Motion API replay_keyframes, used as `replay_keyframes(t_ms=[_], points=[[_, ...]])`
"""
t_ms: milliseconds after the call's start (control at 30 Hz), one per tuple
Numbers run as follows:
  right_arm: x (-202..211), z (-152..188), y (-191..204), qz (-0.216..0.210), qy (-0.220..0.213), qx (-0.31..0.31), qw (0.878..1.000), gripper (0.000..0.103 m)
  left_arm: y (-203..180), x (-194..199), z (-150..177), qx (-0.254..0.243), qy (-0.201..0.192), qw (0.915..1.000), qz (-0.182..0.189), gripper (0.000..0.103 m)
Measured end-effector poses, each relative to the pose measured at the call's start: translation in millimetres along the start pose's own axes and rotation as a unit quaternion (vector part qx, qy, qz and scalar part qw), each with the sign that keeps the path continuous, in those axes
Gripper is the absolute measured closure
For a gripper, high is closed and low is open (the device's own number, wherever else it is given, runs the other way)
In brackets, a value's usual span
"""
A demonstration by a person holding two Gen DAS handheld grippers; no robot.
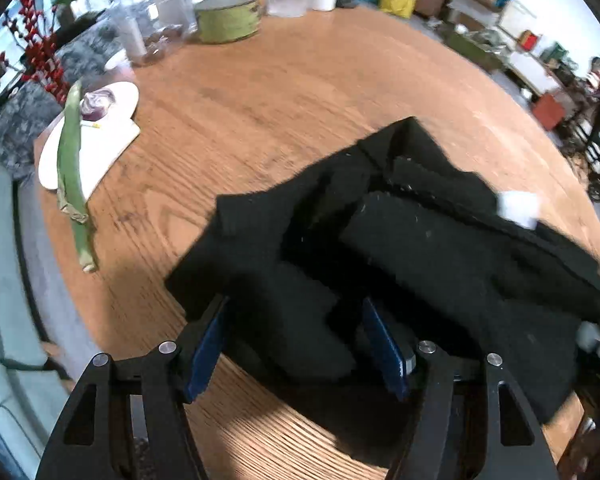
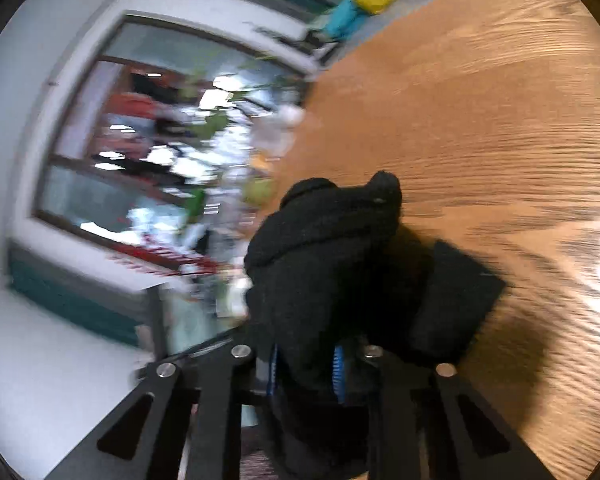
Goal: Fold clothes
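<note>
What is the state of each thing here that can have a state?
Black garment: crumpled, partly folded, on the wooden table.
Left gripper: open over a garment edge.
Right gripper: shut on bunched black fabric.
Glass jar: upright, no lid visible.
Green stalk: lying across the white board.

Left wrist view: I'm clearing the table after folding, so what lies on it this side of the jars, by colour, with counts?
Black: 1, the garment
White: 1, the board
Green: 1, the stalk
Purple: 1, the onion
Total: 4
</note>
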State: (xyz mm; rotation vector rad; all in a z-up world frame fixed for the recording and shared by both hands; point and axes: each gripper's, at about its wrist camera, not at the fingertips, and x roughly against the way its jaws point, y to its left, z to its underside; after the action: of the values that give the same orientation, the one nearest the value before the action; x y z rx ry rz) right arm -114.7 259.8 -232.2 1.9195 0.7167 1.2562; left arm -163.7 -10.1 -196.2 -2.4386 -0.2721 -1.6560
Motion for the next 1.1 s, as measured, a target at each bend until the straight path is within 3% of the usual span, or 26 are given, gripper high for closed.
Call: replay_keyframes(t_ms=[33, 100, 133, 200, 300, 400, 533, 700, 767, 800, 833, 933, 1000, 1067, 1100], points=[[2, 3, -6, 0.022, 0.002, -0.009, 1.0, 0.066, -4, 5, -1, -0.016, -0.009, 0.9998, -0.003, 0.035], [12, 15, -17, 0.022, 0.008, -0.03, 0.999, 0.06, -9, 12, -2, -0.037, -0.022, 0.999, -0.008, 0.035], [18, 22, -19, 0.015, 0.006, -0.038, 0.999, 0.047, -11, 15, -3, -0.043, -0.026, 0.9987, -0.009, 0.035], [24, 37, -21, 0.014, -0.002, -0.061, 0.998, 0.035, -15, 19, -8, -0.045, -0.034, 0.9982, -0.019, 0.035], [21, 52, -23, 0.005, 0.01, -0.086, 0.996, 0.029, -29, 13, -17, -0.061, -0.04, 0.996, -0.053, 0.035], [10, 58, -30, 0.029, 0.016, -0.105, 0.994, 0.026, -29, 7, -11, -0.069, -0.024, 0.9959, -0.054, 0.035], [-8, 58, -30, -0.001, 0.02, -0.131, 0.991, 0.026, -18, -4, -9, -0.067, -0.017, 0.997, -0.034, 0.035], [-29, 52, -20, -0.01, 0.037, -0.103, 0.994, 0.029, -16, -10, -6, -0.085, 0.001, 0.9961, -0.025, 0.035], [-44, 50, -13, -0.012, 0.062, -0.093, 0.994, 0.036, -27, -16, -4, -0.128, 0.013, 0.9906, -0.046, 0.034], [-53, 50, -12, -0.01, 0.075, -0.095, 0.993, 0.05, -33, -19, -3, -0.149, 0.019, 0.987, -0.056, 0.034], [-61, 50, -10, -0.008, 0.085, -0.097, 0.992, 0.057, -38, -22, -2, -0.171, 0.025, 0.9828, -0.067, 0.034], [-71, 43, -9, -0.017, 0.096, -0.113, 0.989, 0.063, -31, -27, -13, -0.15, 0.071, 0.9855, -0.036, 0.036], [-70, 41, -16, -0.047, 0.09, -0.144, 0.984, 0.068, -24, -30, -16, -0.127, 0.101, 0.9867, -0.003, 0.036], [-64, 39, -21, -0.073, 0.079, -0.168, 0.98, 0.071, -30, -28, -8, -0.138, 0.116, 0.9834, 0.017, 0.036], [-56, 36, -18, -0.063, 0.071, -0.154, 0.983, 0.072, -36, -26, -1, -0.151, 0.123, 0.9806, 0.025, 0.036]])
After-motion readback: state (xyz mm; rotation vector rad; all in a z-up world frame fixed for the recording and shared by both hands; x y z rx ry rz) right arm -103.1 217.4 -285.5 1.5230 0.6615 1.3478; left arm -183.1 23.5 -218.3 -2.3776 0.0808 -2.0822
